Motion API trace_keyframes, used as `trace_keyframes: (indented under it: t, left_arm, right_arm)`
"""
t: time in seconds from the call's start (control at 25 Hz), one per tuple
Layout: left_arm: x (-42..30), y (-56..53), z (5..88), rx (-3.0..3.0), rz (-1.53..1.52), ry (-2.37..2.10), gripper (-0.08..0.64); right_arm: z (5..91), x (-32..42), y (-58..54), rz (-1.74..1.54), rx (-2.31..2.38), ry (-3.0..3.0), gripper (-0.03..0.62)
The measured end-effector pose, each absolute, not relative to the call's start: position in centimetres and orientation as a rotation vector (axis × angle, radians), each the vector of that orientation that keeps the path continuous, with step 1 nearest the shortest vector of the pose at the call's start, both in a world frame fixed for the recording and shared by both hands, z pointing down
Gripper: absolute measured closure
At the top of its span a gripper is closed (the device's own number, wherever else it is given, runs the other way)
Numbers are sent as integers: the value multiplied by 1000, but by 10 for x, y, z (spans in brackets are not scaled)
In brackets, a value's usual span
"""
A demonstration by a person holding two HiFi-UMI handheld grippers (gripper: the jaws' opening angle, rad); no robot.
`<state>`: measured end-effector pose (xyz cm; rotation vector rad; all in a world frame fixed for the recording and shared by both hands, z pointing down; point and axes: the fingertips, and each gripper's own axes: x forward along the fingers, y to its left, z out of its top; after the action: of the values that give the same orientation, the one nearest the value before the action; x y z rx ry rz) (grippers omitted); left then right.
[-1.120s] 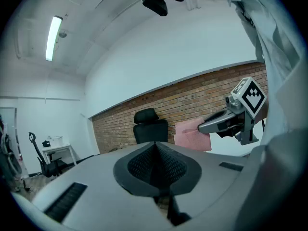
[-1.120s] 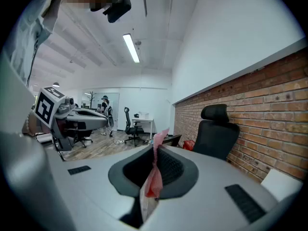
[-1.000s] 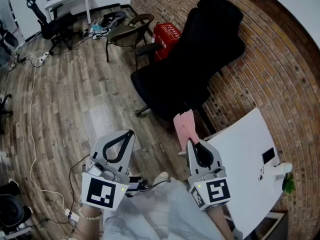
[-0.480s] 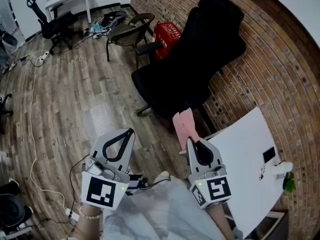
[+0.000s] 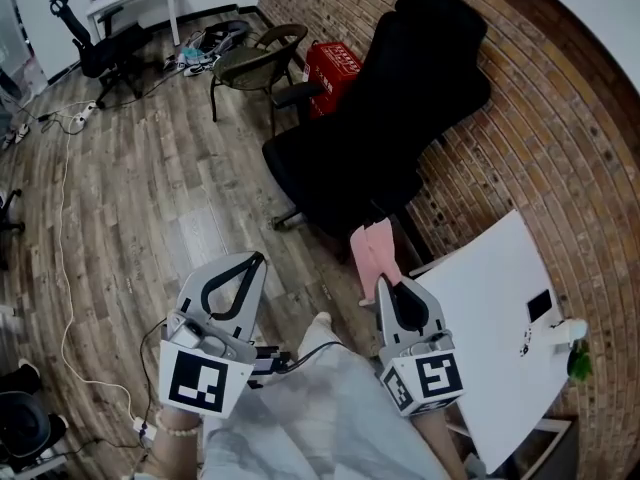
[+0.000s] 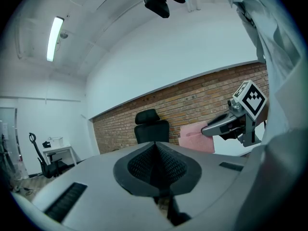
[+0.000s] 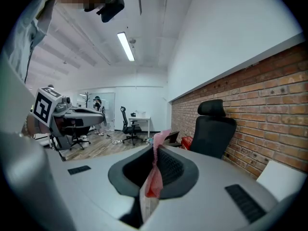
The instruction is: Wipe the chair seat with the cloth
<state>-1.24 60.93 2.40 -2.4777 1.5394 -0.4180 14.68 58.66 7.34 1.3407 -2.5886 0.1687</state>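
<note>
The chair (image 5: 360,158) is plain black and the cloth (image 5: 372,253) is pink. The left hand-held gripper (image 5: 262,260) and right hand-held gripper (image 5: 381,284) are grey with black pads and black-and-white marker cubes. The wall (image 5: 560,168) is red-brown brick, the floor (image 5: 150,188) brown planks, the surface (image 5: 480,308) white, and the box (image 5: 330,73) red.

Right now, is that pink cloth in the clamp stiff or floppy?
Probably floppy and light: the pink cloth crumples where the right gripper pinches it. It would likely drape over the black chair seat when pressed. Slipping seems unlikely; the jaws are shut on it.
</note>
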Motion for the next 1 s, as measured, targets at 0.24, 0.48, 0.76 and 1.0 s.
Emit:
trace_keyframes:
  t: [0.24, 0.48, 0.76, 1.0]
  left_arm:
    - [-21, 593, 24, -2459, -440, 1574, 541]
    - [-31, 547, 31, -2420, -451, 1624, 541]
    - [-37, 455, 28, -2371, -464, 1668, 541]
    - [-40, 370, 34, -2396, -490, 1675, 541]
  right_arm:
    - [77, 141, 563, 170, 1305, -2587, 543]
    - [83, 131, 507, 148, 1265, -2607, 543]
    - [85, 127, 409, 149, 1225, -2637, 543]
    - [91, 125, 322, 150, 1198, -2627, 543]
